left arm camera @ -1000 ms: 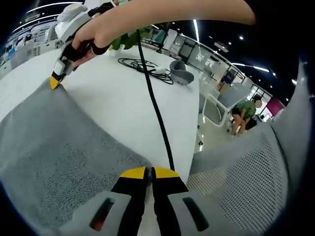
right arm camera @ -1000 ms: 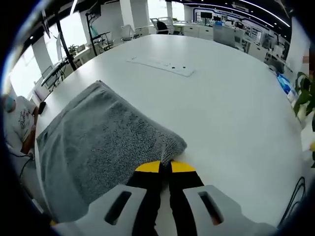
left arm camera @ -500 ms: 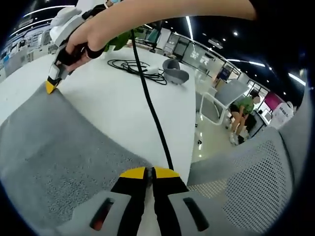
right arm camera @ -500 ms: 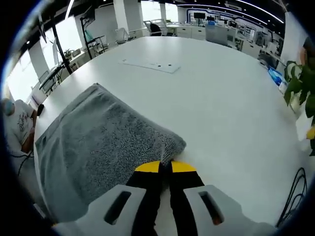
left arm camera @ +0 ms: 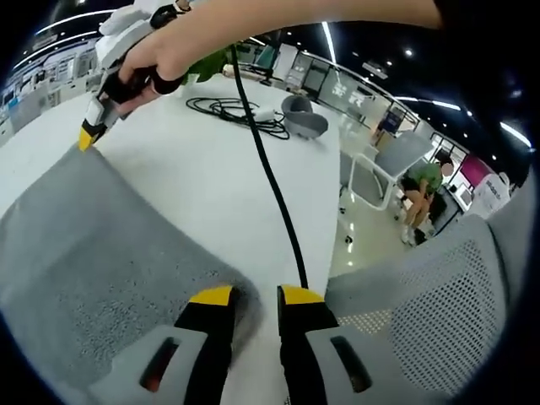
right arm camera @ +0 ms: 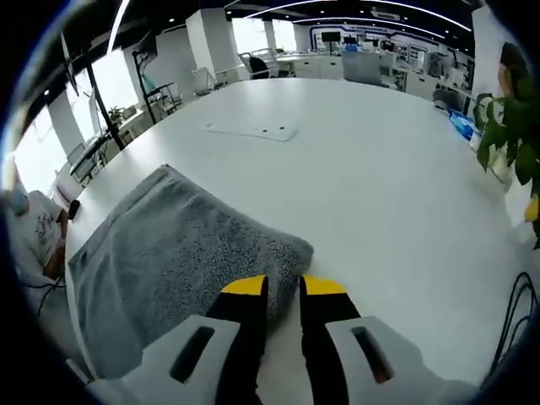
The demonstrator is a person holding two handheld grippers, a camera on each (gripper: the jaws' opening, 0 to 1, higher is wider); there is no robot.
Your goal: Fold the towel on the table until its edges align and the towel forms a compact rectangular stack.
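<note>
White tabletop [right arm camera: 380,160] carries the folded grey towel [right arm camera: 181,261]; both hand-held grippers, left [left arm camera: 255,297] and right [right arm camera: 283,285], stand parted, empty, at its near corners.

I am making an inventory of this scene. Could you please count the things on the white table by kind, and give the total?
Towel: 1
Cable coil: 1
Grey bowl: 1
Flat white strip: 1
Total: 4
</note>
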